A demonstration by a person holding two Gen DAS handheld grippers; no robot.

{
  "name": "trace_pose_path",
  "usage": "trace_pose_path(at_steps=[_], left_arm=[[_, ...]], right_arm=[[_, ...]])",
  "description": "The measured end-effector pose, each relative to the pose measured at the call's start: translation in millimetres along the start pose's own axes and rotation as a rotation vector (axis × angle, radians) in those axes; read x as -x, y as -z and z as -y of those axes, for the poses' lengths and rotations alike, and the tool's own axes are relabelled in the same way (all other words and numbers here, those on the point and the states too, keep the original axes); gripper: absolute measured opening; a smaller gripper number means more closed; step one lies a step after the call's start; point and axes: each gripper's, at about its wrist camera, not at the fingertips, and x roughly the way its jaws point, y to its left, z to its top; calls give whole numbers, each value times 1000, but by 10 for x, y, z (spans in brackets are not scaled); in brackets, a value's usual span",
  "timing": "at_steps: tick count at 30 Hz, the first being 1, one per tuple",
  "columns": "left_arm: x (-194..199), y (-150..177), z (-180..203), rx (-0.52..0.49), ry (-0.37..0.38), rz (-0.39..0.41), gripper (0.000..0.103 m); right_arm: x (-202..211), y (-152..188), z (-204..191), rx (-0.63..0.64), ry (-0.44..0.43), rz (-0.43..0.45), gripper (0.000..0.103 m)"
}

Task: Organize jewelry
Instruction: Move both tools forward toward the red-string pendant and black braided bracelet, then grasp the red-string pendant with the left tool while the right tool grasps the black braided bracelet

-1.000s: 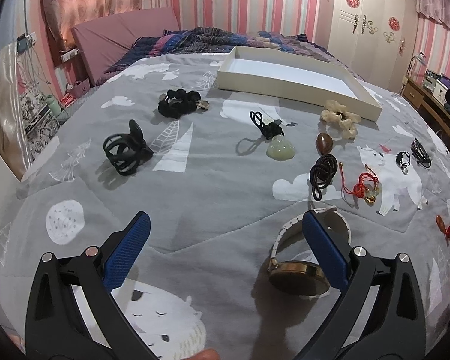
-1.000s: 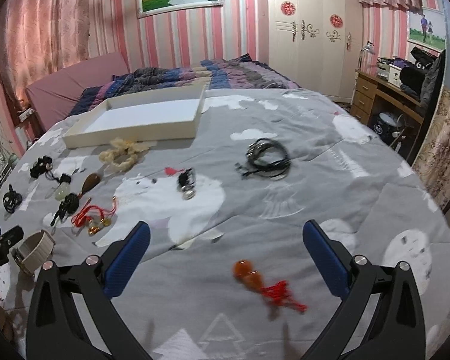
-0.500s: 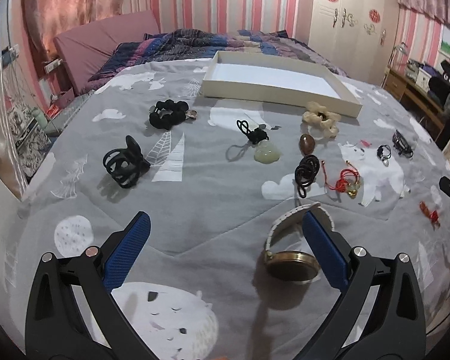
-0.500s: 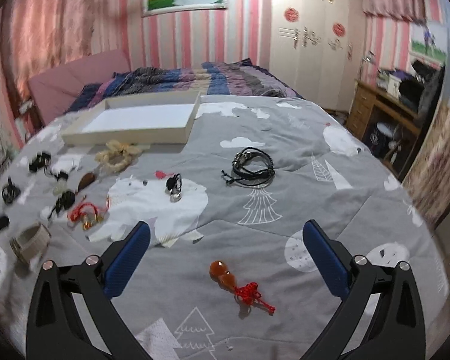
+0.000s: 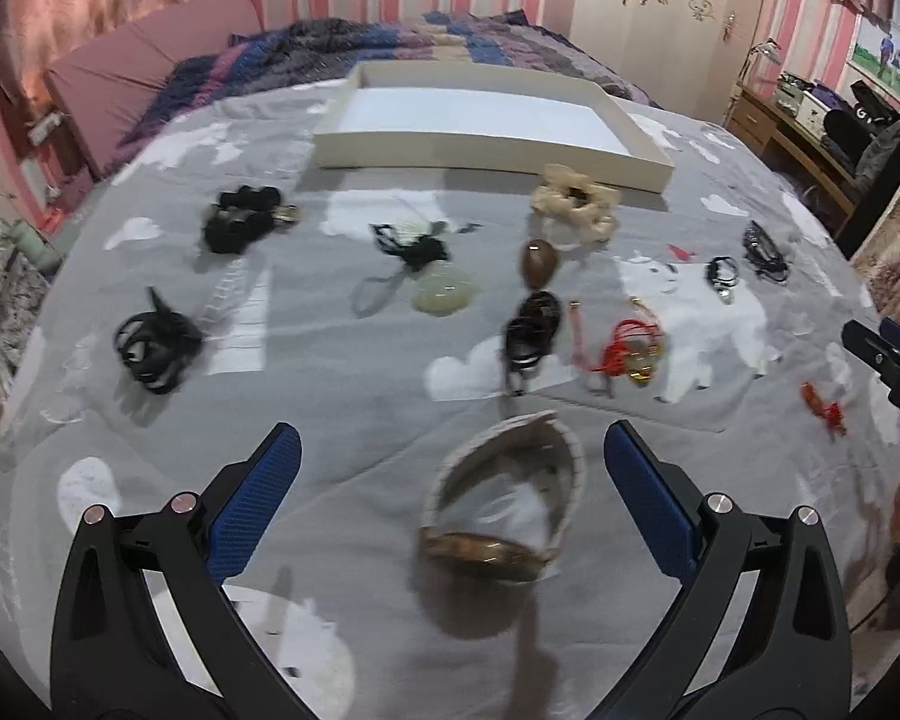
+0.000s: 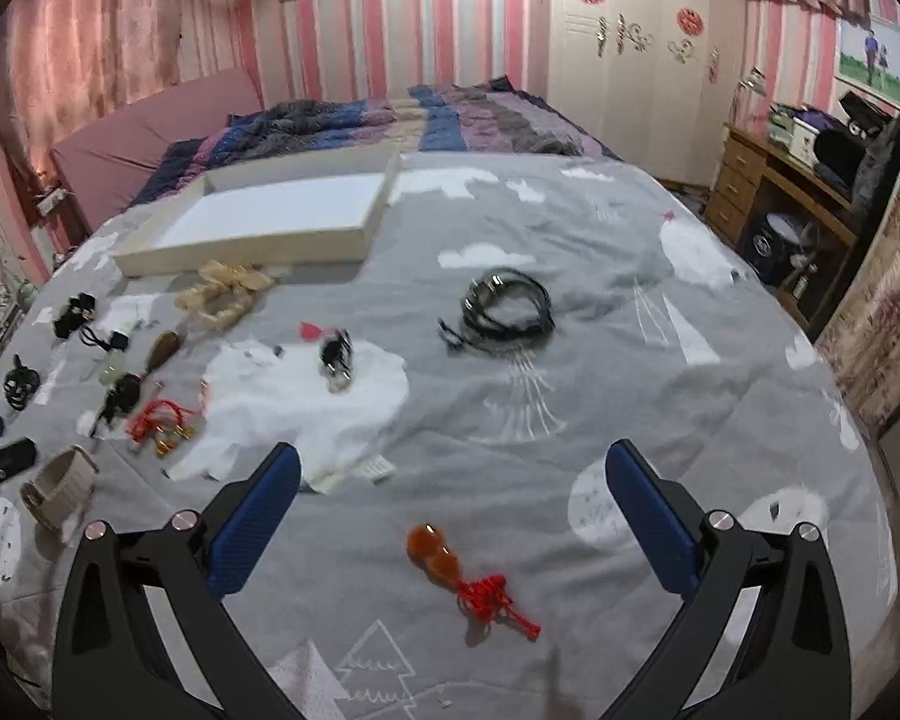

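My left gripper (image 5: 450,474) is open, with a gold watch on a pale band (image 5: 504,510) lying between its fingers on the grey bedspread. My right gripper (image 6: 450,480) is open above an amber gourd charm with a red tassel (image 6: 462,570). A shallow white tray (image 5: 492,150) lies at the far side; it also shows in the right wrist view (image 6: 258,240). Scattered before it are black hair ties (image 5: 243,222), a black claw clip (image 5: 156,345), a jade pendant (image 5: 441,297), a cream scrunchie (image 5: 576,204), a red cord charm (image 5: 627,351) and black cord bracelets (image 6: 507,309).
A dark striped quilt (image 6: 390,126) is bunched behind the tray. A wooden desk (image 6: 786,192) stands to the right of the bed, a white wardrobe (image 6: 636,48) beyond it. The left gripper's tip (image 6: 0,462) shows at the right wrist view's left edge.
My left gripper has shifted right so the watch now lies between its fingers instead of by the right one. My right gripper moved slightly nearer the gourd charm. Both stay open.
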Motion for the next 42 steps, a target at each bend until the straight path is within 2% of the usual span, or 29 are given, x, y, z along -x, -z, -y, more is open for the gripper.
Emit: trace_pose_path(at_steps=[7, 17, 30, 34, 36, 38, 42], left_arm=[[100, -81, 196, -45, -1, 38, 100], [207, -177, 153, -46, 45, 48, 99], [197, -331, 475, -112, 112, 33, 99], [55, -340, 597, -146, 117, -29, 87], [-3, -359, 651, -172, 119, -58, 83], [-75, -397, 717, -205, 133, -84, 79], [-277, -463, 834, -256, 162, -141, 70]], right_arm=[[58, -147, -34, 38, 44, 9, 101], [23, -229, 26, 25, 51, 9, 101], [-19, -663, 100, 48, 57, 4, 101], [-182, -742, 86, 83, 79, -54, 101], [-261, -761, 84, 99, 74, -89, 98], [-368, -807, 83, 124, 68, -127, 85], [-636, -890, 131, 135, 52, -218, 73]])
